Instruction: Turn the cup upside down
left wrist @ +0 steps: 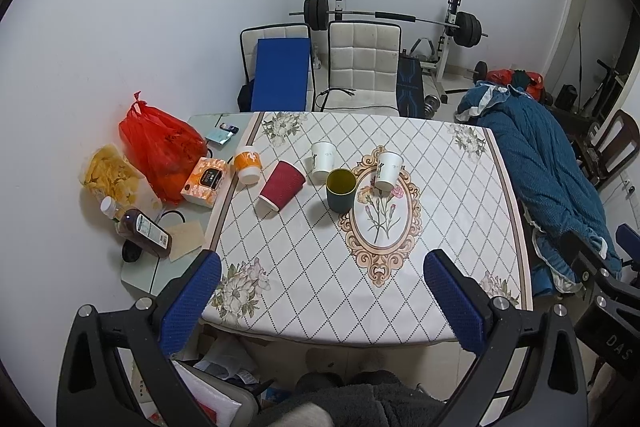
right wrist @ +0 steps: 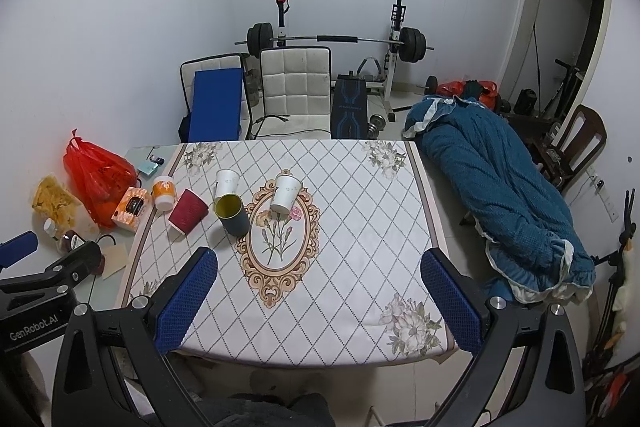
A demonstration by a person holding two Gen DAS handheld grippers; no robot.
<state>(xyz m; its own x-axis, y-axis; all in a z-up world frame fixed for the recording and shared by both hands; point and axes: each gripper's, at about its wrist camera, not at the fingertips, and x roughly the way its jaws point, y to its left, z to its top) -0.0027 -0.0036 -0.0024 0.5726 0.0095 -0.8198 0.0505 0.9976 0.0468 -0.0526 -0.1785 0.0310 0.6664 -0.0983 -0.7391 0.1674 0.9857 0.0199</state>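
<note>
Several cups stand on the patterned tablecloth [left wrist: 320, 259]. A dark green cup [left wrist: 341, 190] with a yellow inside stands upright, mouth up; it also shows in the right wrist view [right wrist: 233, 215]. A red ribbed cup [left wrist: 281, 185], an orange-and-white cup [left wrist: 247, 164] and two white paper cups [left wrist: 323, 160] [left wrist: 387, 169] stand mouth down. My left gripper [left wrist: 322, 303] is open and empty, above the table's near edge. My right gripper [right wrist: 318, 301] is open and empty, also well short of the cups.
A red plastic bag [left wrist: 160, 143], a bag of chips [left wrist: 110, 175], an orange box [left wrist: 204, 181] and a sauce bottle [left wrist: 146, 233] crowd the table's left strip. A blue quilt [right wrist: 492, 195] lies to the right. Two white chairs [left wrist: 362, 67] stand behind the table.
</note>
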